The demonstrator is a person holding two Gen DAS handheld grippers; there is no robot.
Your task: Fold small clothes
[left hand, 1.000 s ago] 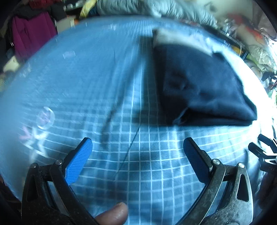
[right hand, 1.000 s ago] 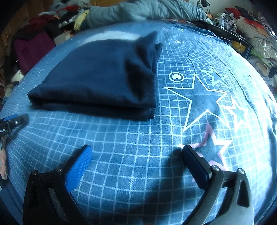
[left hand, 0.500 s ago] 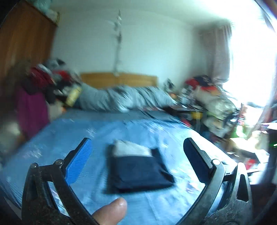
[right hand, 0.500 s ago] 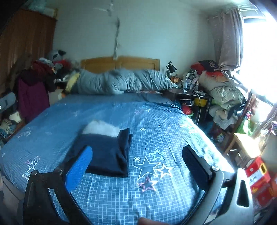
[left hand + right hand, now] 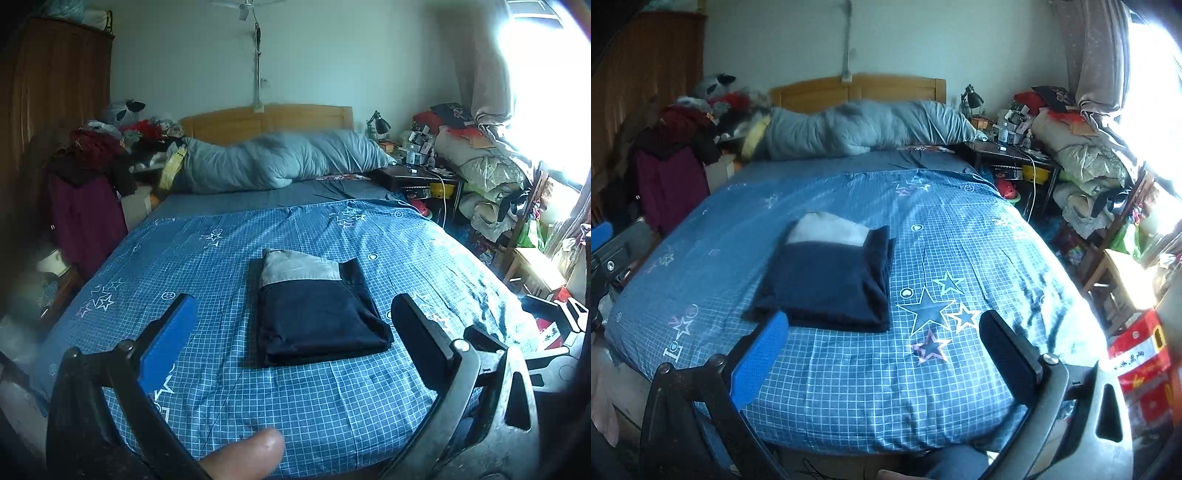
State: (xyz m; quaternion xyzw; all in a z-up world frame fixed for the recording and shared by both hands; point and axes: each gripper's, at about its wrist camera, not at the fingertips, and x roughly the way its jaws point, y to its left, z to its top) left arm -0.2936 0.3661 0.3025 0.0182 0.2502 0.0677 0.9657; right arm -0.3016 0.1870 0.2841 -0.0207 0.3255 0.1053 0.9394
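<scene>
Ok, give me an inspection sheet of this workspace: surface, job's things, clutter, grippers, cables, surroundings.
Surface: bed sheet, blue checked with stars, lying flat.
Job's things: folded navy garment with a grey band, lying mid-bed, apart from both grippers.
Clutter: rolled grey duvet at the headboard; nothing else seen on the sheet.
Grippers: left gripper and right gripper open, holding nothing.
Cables: white cable hanging at the nightstand.
Surroundings: clothes pile on the left, bedding stack by the window.
</scene>
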